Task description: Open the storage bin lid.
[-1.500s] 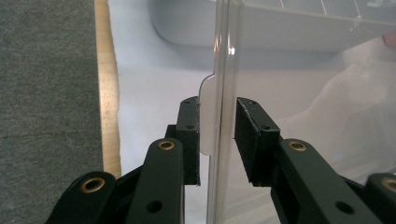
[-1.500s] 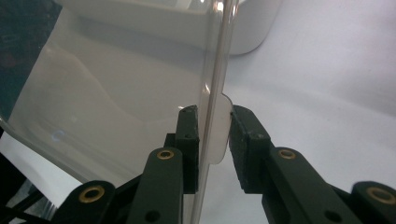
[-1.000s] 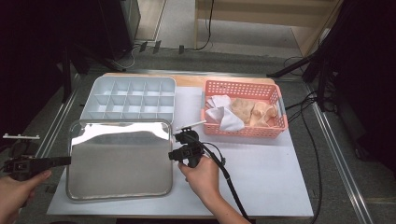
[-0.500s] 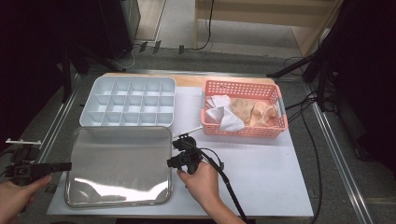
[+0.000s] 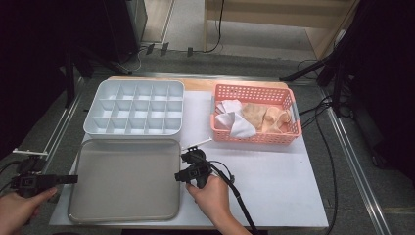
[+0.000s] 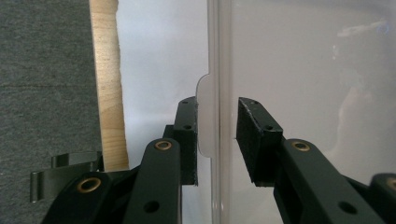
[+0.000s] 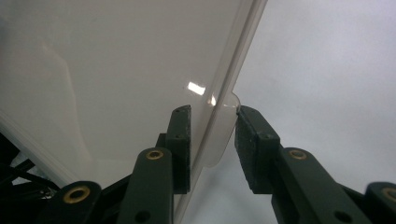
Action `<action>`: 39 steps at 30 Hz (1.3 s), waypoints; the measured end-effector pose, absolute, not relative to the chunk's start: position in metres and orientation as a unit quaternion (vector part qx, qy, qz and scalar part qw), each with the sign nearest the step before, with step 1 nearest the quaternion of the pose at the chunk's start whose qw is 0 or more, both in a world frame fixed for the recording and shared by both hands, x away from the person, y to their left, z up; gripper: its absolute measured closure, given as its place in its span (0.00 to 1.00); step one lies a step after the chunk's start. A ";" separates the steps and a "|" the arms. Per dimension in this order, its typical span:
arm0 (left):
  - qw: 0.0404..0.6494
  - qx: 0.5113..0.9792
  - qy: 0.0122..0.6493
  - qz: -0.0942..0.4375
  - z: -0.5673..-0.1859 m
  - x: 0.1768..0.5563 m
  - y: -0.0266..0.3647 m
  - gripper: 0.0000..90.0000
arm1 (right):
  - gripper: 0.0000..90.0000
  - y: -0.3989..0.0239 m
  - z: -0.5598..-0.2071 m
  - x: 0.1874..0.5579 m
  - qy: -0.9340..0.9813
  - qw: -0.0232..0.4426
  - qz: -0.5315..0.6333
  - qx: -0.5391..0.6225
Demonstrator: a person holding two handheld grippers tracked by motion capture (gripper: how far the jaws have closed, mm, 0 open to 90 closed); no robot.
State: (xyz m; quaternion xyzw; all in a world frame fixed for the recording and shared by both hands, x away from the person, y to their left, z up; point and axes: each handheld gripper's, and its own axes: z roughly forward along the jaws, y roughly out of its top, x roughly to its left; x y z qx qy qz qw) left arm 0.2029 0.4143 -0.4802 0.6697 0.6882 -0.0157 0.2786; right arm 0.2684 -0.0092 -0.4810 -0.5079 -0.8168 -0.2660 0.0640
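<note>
A clear plastic lid [image 5: 122, 181] lies flat on the white mat, in front of a pale compartment box [image 5: 134, 107]. My left gripper [image 5: 73, 179] is at the lid's left edge. In the left gripper view its jaws [image 6: 217, 135] straddle the lid's small tab [image 6: 205, 116], with a gap at the right pad. My right gripper [image 5: 178, 177] is at the lid's right edge. In the right gripper view it [image 7: 212, 140] straddles the other tab [image 7: 224, 130] with daylight on both sides. Both sets of jaws have just been opening, with the tabs still between them.
A pink basket [image 5: 254, 138] with white cloths [image 5: 230, 120] and tan ones [image 5: 264, 115] stands at the back right. The white mat [image 5: 274, 181] covers the table. A wooden table edge [image 6: 107, 93] runs left of the lid. A cable trails from the right gripper.
The lid, tilted and catching light near the box a second ago, has come down toward the person and now lies flat. Both grippers came down with it and their jaws widened.
</note>
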 end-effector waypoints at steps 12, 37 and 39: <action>0.268 0.658 0.702 -0.036 -0.497 0.221 0.419 0.74 | 0.73 -0.005 -0.496 0.273 -0.818 0.081 -0.252 -0.511; 0.265 0.677 0.686 -0.032 -0.499 0.221 0.419 0.65 | 0.68 -0.006 -0.500 0.271 -0.833 0.077 -0.259 -0.483; 0.267 0.671 0.691 -0.021 -0.498 0.220 0.421 0.61 | 0.68 -0.009 -0.495 0.270 -0.832 0.070 -0.273 -0.478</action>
